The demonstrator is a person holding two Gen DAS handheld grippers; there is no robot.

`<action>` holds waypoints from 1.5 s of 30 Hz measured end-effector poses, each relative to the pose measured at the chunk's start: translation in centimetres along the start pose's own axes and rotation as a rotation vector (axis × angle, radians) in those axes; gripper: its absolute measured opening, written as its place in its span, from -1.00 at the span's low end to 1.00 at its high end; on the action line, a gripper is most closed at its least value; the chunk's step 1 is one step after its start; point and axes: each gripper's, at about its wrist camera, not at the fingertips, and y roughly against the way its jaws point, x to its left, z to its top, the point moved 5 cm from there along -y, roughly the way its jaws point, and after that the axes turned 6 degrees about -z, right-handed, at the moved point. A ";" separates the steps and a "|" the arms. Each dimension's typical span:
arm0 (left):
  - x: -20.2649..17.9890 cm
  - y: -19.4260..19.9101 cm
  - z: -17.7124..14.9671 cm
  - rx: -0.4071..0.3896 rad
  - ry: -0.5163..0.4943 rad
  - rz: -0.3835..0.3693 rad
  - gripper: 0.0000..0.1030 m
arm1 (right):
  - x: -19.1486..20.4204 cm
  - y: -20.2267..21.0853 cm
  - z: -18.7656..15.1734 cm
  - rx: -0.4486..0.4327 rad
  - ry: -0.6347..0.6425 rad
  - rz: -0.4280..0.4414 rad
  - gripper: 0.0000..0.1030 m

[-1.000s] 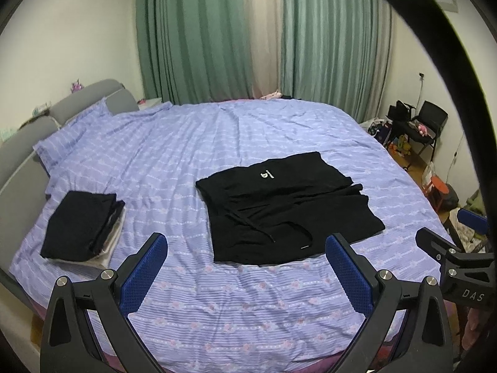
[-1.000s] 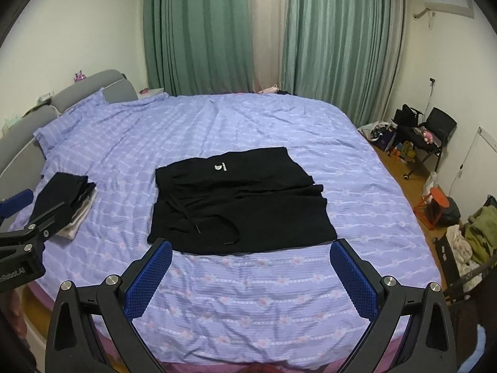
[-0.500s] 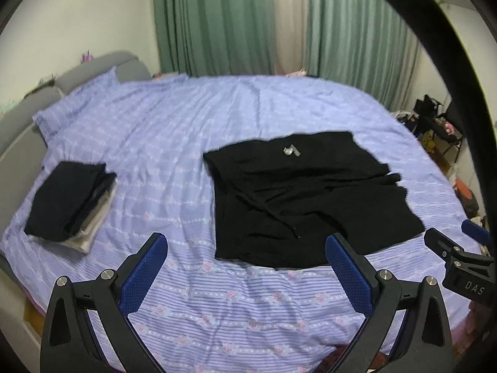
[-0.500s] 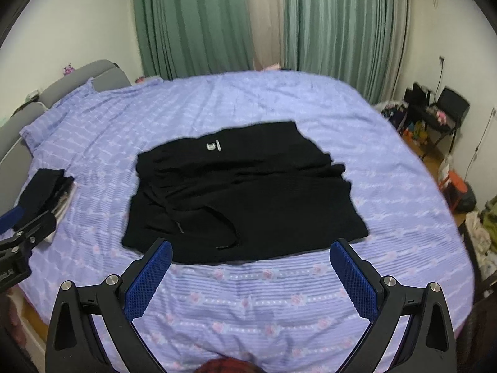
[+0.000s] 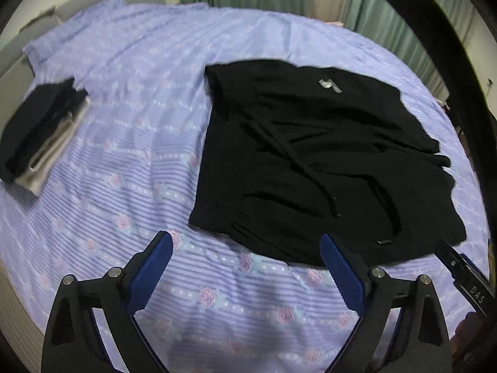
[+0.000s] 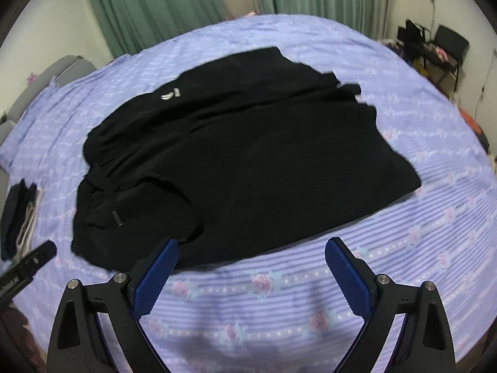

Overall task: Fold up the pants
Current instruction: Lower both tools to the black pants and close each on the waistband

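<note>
Black pants (image 5: 326, 161) lie spread flat on the lilac bed sheet (image 5: 124, 99), drawstring and a small white logo showing. My left gripper (image 5: 245, 242) hovers over the sheet just short of the pants' near hem. Its jaws are wide and closing, and nothing is between them. In the right wrist view the pants (image 6: 248, 155) fill the middle. My right gripper (image 6: 251, 245) hangs above their near edge. Its jaws are also wide and closing, with only the sheet (image 6: 435, 217) and the hem below and nothing gripped.
A stack of folded dark and pale clothes (image 5: 40, 130) sits at the left of the bed, also seen as the stack (image 6: 18, 217). The grey headboard (image 5: 18, 46) runs along the left. Green curtains (image 6: 155, 9) hang behind. A black chair with clutter (image 6: 447, 43) stands at the right.
Both grippers have dropped toward the bed and tilted further down. The pants now look larger and closer to the fingertips. The pants and the folded stack have not moved.
</note>
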 end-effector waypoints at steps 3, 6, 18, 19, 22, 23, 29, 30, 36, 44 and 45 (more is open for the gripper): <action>0.4 -2.1 0.0 0.031 0.027 0.001 0.83 | -0.6 -1.7 0.2 0.018 -0.047 -0.004 0.83; 0.4 -3.8 -0.2 0.064 0.048 -0.012 0.81 | -1.0 -2.9 0.2 0.027 -0.065 -0.017 0.79; 1.7 -9.4 -0.6 0.169 0.201 -0.088 0.70 | -1.4 -7.5 -0.3 0.079 -0.108 -0.034 0.73; 1.8 -9.7 -0.4 0.174 0.215 -0.092 0.69 | -1.4 -7.7 -0.2 0.069 -0.099 -0.044 0.70; 1.7 -10.0 0.4 0.184 0.265 -0.100 0.51 | -1.3 -8.2 0.7 0.047 -0.088 -0.070 0.46; 2.0 -9.9 0.6 0.182 0.295 -0.103 0.37 | -1.4 -8.2 1.0 0.041 -0.086 -0.079 0.28; 1.4 -8.4 1.2 0.173 0.272 -0.131 -0.66 | -1.8 -7.2 3.0 0.039 -0.053 -0.090 -0.85; 1.1 -7.9 1.4 0.167 0.250 -0.126 -0.71 | -2.0 -6.8 3.2 0.039 -0.056 -0.085 -0.88; 0.2 -3.6 2.8 0.098 0.189 -0.094 -0.75 | -1.8 -2.4 4.2 0.012 -0.046 -0.066 -0.93; 2.1 1.4 0.4 0.137 0.147 -0.102 -0.78 | -1.1 3.6 2.4 0.051 0.026 -0.038 -0.95; 2.3 1.8 -0.1 0.156 0.142 -0.098 -0.77 | -1.1 4.1 2.0 0.066 0.031 -0.035 -0.95</action>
